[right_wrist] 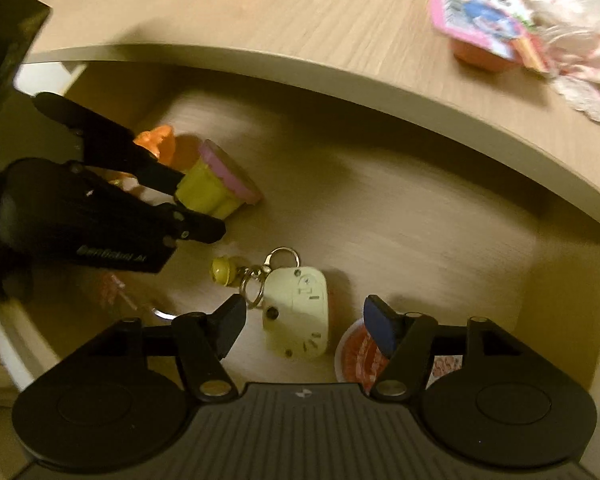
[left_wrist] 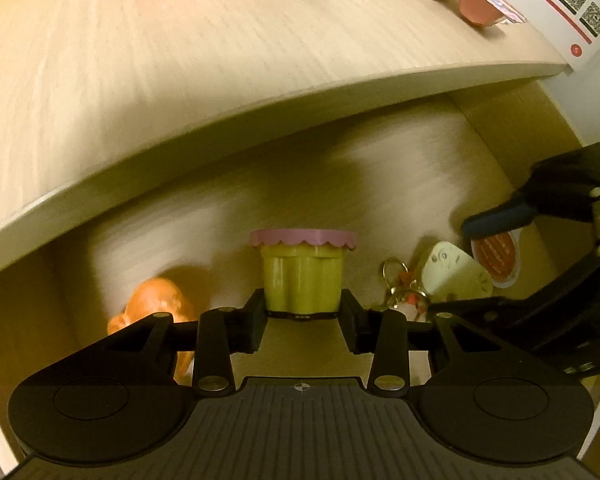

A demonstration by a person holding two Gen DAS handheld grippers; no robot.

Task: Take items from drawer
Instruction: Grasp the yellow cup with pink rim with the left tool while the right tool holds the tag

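- Left wrist view: the left gripper points down into the open drawer; its fingers stand apart on either side of the yellow cup (pink scalloped lid on top), close to its walls, though contact cannot be told.
- Same view, left of the yellow cup: an orange toy, partly hidden behind the gripper's linkage.
- Same view, right of the yellow cup: a cream keychain tag with metal rings, and beyond it a red-lidded sauce cup; the right gripper enters from the right edge.
- Right wrist view: the right gripper has its fingers spread wide, with the cream keychain tag lying between them, untouched (a small yellow bell hangs on its rings).
- Right wrist view only: the red-lidded sauce cup sits just beside the right-hand finger, farther from the yellow cup than the tag.
- Right wrist view only: the yellow cup seen from the side, between the fingers of the left gripper, with the orange toy behind it.
- Both views: the worktop above the drawer carries other items (blurred), among them a pink package.
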